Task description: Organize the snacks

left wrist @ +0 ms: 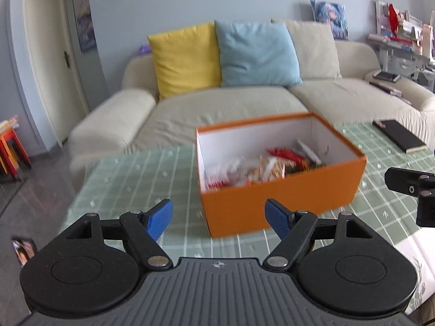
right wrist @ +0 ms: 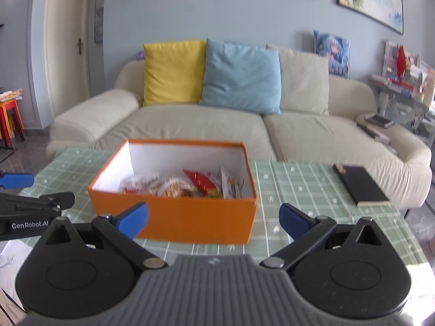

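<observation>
An open orange box point(left wrist: 282, 203) with white inner walls stands on the green checked table point(left wrist: 136, 179). It holds several snack packets point(left wrist: 272, 168), red, white and tan. My left gripper point(left wrist: 218, 218) is open and empty, held near the box's near left corner. In the right wrist view the box point(right wrist: 195, 217) and its snack packets point(right wrist: 190, 184) lie straight ahead. My right gripper point(right wrist: 214, 221) is open and empty in front of the box's near wall. The left gripper's blue fingertip point(right wrist: 16, 180) shows at the left edge.
A black notebook point(right wrist: 360, 184) lies on the table point(right wrist: 299, 184) right of the box. A cream sofa point(right wrist: 217, 125) with yellow, blue and beige cushions runs behind the table. Red and orange stools point(left wrist: 11, 149) stand at the far left by a door. A cluttered shelf point(right wrist: 402, 81) is at the right.
</observation>
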`<state>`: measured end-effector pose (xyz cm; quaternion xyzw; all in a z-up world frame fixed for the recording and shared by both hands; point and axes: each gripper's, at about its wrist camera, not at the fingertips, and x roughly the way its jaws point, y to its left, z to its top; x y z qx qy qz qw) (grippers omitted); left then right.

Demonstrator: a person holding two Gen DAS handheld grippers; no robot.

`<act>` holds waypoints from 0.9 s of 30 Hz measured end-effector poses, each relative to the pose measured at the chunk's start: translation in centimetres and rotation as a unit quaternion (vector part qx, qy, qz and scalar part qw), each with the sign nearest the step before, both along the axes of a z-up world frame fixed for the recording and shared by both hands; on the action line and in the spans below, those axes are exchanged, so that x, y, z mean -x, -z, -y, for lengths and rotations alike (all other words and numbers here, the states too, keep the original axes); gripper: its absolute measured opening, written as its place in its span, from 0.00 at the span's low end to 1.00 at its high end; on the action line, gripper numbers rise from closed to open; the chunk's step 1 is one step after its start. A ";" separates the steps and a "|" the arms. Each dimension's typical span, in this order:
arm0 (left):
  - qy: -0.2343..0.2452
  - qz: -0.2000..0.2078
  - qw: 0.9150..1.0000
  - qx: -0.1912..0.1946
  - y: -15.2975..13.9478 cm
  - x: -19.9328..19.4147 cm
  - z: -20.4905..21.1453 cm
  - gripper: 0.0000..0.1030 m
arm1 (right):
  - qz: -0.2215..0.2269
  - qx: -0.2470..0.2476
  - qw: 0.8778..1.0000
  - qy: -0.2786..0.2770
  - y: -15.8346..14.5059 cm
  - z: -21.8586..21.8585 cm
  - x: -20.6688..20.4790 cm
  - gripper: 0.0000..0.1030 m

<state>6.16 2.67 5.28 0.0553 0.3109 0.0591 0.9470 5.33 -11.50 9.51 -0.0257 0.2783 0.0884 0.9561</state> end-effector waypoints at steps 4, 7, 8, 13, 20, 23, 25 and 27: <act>-0.004 -0.037 0.999 0.015 1.5 -0.1 -0.1 0.88 | -0.026 0.005 1.000 -0.003 1.5 -0.2 -0.4 0.96; -0.002 -0.048 0.999 0.012 2.1 0.2 0.3 0.88 | -0.036 0.006 0.999 -0.004 2.2 -0.3 -0.5 0.96; -0.002 -0.049 0.999 0.010 2.1 0.2 0.4 0.88 | -0.038 0.005 0.999 -0.003 2.4 -0.3 -0.5 0.96; -0.002 -0.053 0.999 0.009 2.0 0.3 0.5 0.88 | -0.044 0.006 0.999 -0.002 2.6 -0.1 -0.5 0.96; -0.004 -0.056 0.998 0.009 1.9 0.0 0.6 0.88 | -0.043 0.005 0.999 -0.006 2.6 -0.2 -0.5 0.96; -0.006 -0.058 0.998 0.009 1.9 0.0 0.6 0.88 | -0.044 0.006 0.999 -0.009 2.7 -0.3 -0.5 0.96; -0.006 -0.058 0.998 0.010 1.9 0.0 0.5 0.88 | -0.044 0.006 0.999 -0.012 2.8 -0.3 -0.5 0.96; -0.007 -0.059 0.998 0.011 1.9 0.0 0.4 0.88 | -0.045 0.007 0.999 -0.013 2.8 -0.4 -0.6 0.96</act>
